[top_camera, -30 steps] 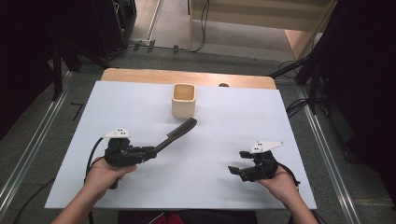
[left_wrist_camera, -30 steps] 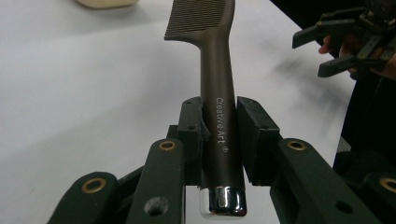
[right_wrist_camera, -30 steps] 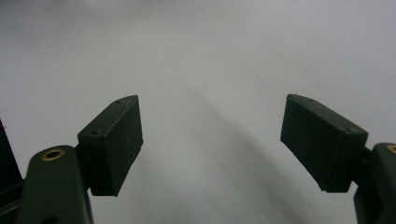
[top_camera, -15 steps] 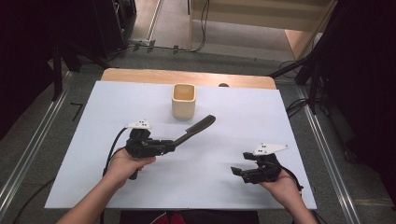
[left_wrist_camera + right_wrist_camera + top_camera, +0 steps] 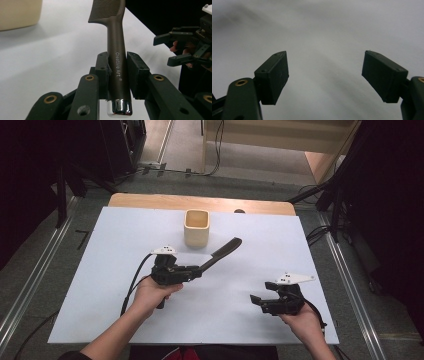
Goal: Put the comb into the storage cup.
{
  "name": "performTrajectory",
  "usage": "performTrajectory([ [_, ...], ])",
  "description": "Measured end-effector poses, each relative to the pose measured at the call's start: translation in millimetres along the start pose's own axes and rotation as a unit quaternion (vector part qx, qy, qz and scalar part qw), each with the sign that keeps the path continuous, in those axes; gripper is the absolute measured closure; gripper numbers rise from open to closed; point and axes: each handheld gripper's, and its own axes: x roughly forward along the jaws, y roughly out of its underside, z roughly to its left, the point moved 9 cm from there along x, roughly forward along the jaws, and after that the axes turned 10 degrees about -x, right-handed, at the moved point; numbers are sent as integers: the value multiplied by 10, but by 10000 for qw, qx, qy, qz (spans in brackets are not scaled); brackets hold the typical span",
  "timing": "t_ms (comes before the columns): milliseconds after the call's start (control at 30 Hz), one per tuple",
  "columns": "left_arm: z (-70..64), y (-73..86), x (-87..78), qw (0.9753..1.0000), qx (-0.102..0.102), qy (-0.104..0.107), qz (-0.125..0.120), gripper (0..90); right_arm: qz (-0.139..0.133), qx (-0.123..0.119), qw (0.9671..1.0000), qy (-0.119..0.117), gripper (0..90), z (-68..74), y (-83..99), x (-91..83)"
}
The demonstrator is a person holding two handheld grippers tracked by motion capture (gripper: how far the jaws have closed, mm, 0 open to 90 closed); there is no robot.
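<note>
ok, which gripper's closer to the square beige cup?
Left. The left gripper, clamped on the dark brown comb, sits just in front of the square beige cup. The right gripper hangs open far off toward the table's near right corner.

Dark brown comb (image 5: 221, 252) — chrome-capped handle, raised off table, angled toward cup (image 5: 196, 227)

The comb (image 5: 115, 47) looks like matt brown plastic with a glossy chrome end cap. The cup (image 5: 196, 227) is smooth cream; the counter (image 5: 310, 250) matt white, wood at its far edge.
</note>
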Motion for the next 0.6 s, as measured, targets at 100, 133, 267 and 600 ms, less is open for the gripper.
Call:
performTrajectory([
  [100, -35, -7, 67, 9999, -96, 60, -63, 732, -75, 12, 10000, 64, 197, -1, -47, -21],
  [133, -49, -9, 95, 9999, -94, 49, -93, 733, -95, 25, 9999, 60, 197, 9, -65, -29],
  [267, -117, -3, 216, 9998, -98, 80, -155, 733, -192, 61, 9998, 63, 197, 46, -144, -45],
  [600, -234, -77, 430, 9983, -100, 92, -564, 733, -204, 489, 9984, 220, 190, 34, -305, -64],
])
